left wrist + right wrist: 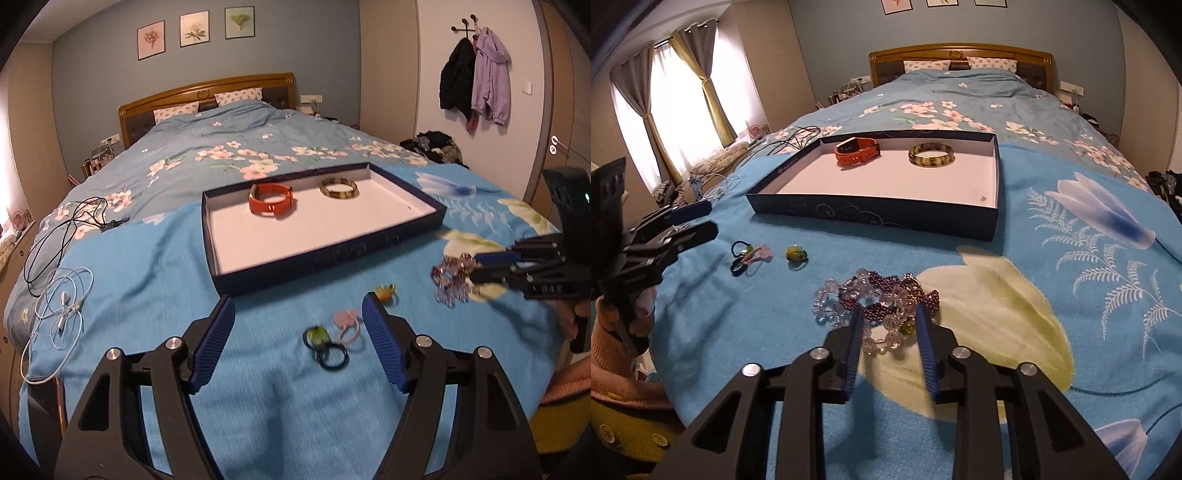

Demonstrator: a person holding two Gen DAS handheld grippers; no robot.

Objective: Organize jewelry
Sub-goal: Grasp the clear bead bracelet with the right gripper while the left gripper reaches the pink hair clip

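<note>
A dark blue tray (332, 254) (871, 218) with a white floor lies on the bed, holding an orange watch band (272, 199) (856, 148) and a tortoiseshell bangle (339, 188) (931, 154). My left gripper (298, 306) is open above small hair ties: green-black (325, 345) (740, 254), pink (347, 325) and yellow (385, 291) (795, 253). My right gripper (889, 314) (476, 267) is open, its fingers straddling a pile of purple and clear beaded bracelets (875, 302) (452, 280).
Black and white cables (62, 258) lie at the bed's left side. Clothes (432, 146) are heaped at the far right edge. The blue floral bedspread (1052, 258) stretches around the tray.
</note>
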